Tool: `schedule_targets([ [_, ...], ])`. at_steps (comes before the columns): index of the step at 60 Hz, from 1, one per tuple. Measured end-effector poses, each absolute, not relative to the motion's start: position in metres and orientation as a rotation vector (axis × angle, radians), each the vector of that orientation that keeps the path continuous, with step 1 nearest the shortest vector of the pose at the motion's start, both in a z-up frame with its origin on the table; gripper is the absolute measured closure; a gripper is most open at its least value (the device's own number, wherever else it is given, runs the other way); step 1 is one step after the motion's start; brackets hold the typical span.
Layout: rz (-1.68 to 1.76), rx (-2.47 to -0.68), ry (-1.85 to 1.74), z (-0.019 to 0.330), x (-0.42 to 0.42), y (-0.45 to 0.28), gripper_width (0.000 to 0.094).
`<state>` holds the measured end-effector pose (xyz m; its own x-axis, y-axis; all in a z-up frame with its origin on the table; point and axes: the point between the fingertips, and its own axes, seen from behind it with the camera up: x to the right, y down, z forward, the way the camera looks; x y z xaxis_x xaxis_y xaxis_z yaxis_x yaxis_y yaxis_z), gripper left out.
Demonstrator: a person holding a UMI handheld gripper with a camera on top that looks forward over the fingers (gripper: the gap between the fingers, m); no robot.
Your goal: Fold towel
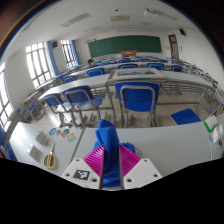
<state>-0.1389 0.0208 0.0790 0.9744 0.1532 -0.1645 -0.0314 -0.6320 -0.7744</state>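
Blue towel (107,140) hangs pinched between the pink pads (97,160) of the gripper (110,165), lifted above the table (170,150) near its front edge. Folding looks partly done; laying it flat is left.

One blue towel (107,140) hangs pinched between two fingers (97,160); beyond the towel stand several blue chairs (135,98), and one green chalkboard (125,44) behind them.
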Motion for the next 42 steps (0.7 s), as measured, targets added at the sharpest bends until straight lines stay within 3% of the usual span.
schedule_targets([
  [5,0.189,-2.287,-0.069,0.060,-0.108,0.024,0.0164],
  [7,0.130,-2.304,-0.068,0.055,-0.093,0.024,0.0073],
  [20,0.050,-2.268,-0.130,0.080,-0.078,-0.001,0.0089],
  [42,0.000,-2.182,-0.105,0.184,-0.129,-0.134,0.0081],
])
